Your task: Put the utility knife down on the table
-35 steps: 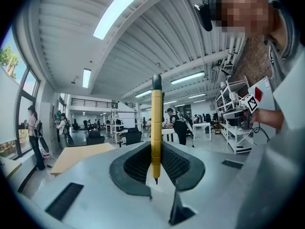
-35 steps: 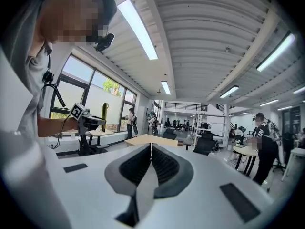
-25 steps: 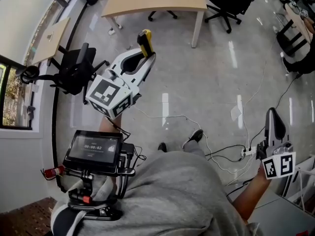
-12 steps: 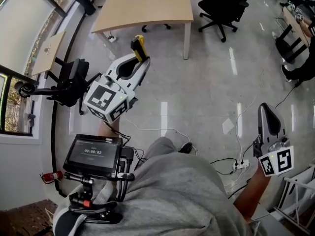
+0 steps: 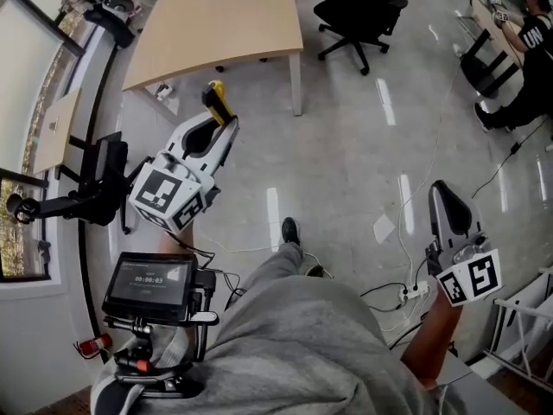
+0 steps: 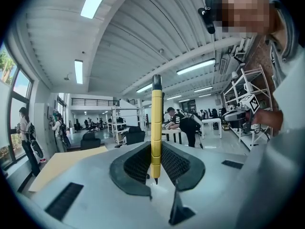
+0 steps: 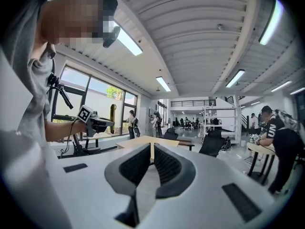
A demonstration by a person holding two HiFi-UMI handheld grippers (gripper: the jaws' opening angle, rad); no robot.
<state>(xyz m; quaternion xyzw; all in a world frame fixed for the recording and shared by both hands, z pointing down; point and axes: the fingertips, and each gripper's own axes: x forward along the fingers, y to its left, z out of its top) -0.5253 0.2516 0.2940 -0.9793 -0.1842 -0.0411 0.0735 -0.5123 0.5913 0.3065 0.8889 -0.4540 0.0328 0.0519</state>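
A yellow utility knife (image 5: 214, 100) stands upright between the jaws of my left gripper (image 5: 218, 119), which is shut on it and held above the floor. In the left gripper view the knife (image 6: 156, 128) rises straight up from the pads, its dark tip low between them. The light wooden table (image 5: 216, 24) lies ahead, beyond the knife, and also shows in the right gripper view (image 7: 143, 143). My right gripper (image 5: 442, 199) hangs at the right over the floor, jaws together and holding nothing (image 7: 152, 159).
A black office chair (image 5: 363, 7) stands right of the table, another dark chair (image 5: 95, 193) at the left by the window. Cables and a power strip (image 5: 406, 294) lie on the floor. A screen rig (image 5: 151, 284) hangs at my chest. A person (image 5: 518, 41) sits far right.
The table and chairs have slid down and leftward in the head view as I walk toward them. Both grippers travel along, the left still gripping the knife.
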